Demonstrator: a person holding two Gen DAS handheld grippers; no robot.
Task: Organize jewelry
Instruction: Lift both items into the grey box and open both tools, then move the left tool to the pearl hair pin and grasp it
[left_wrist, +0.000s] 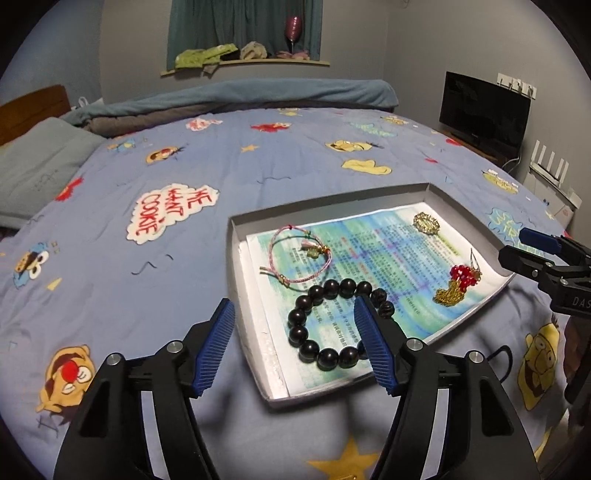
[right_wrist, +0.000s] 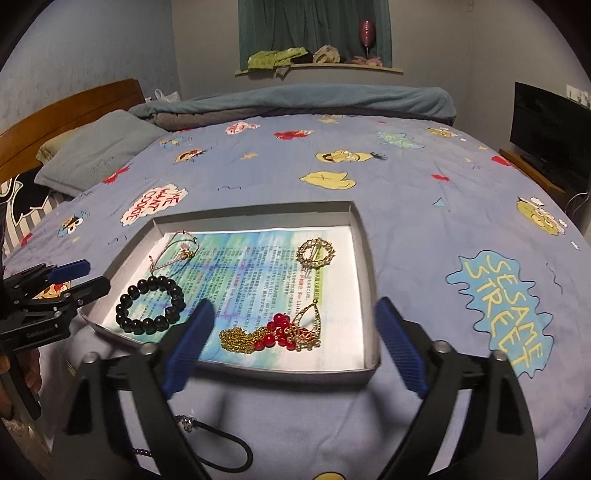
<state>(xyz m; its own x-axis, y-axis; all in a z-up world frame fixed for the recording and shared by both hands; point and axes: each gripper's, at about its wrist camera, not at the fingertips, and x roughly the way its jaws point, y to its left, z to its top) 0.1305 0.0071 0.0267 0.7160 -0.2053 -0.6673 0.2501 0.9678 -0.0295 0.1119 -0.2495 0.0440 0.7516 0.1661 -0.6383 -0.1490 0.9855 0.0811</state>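
A shallow grey box lid lined with printed paper lies on the bed. In it are a dark bead bracelet, a pink cord bracelet, a round gold brooch and a gold chain with red beads. A black cord necklace lies on the bedspread in front of the box. My left gripper is open and empty above the box's near left edge. My right gripper is open and empty above the box's near edge.
The bed has a blue cartoon bedspread. A grey pillow and wooden headboard are at the left, folded blankets at the far side, a TV at the right.
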